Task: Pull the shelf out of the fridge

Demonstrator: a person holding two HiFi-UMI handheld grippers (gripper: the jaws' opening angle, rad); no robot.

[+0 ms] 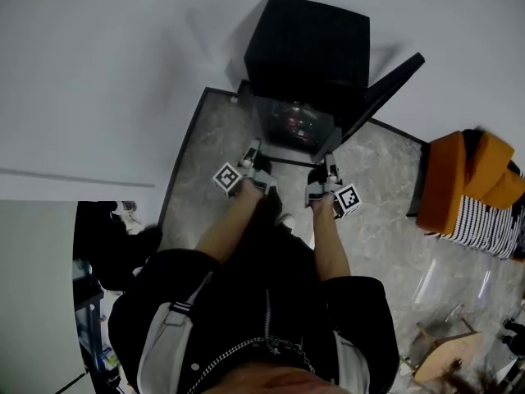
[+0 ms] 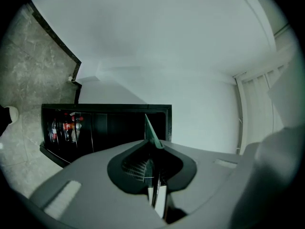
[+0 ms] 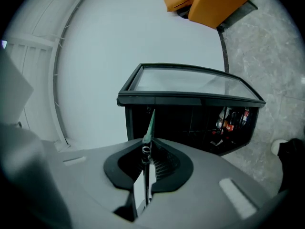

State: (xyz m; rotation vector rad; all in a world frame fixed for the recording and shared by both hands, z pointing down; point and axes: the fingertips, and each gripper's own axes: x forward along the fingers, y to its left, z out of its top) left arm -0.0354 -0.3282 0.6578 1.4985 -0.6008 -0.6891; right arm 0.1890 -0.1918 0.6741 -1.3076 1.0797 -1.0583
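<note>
Shelf (image 1: 297, 125) at twelve o'clock from the person, just outside the open fridge (image 1: 312, 39), with left gripper (image 1: 253, 156) at eleven and right gripper (image 1: 328, 171) at one, each pinched narrow on its thin edge, likely to keep it level.

Ahead of left gripper (image 1: 251, 153) and right gripper (image 1: 330, 164): open fridge (image 1: 308, 43), interior dark, bottles (image 3: 232, 119) low inside. Door (image 1: 390, 84) stands open just right of right gripper, closing that flank. Left of left gripper: bare floor (image 1: 205, 154), free passage. Shelf (image 3: 149, 125) bridges the gap between them. Orange seat (image 1: 467, 179) well off right.
</note>
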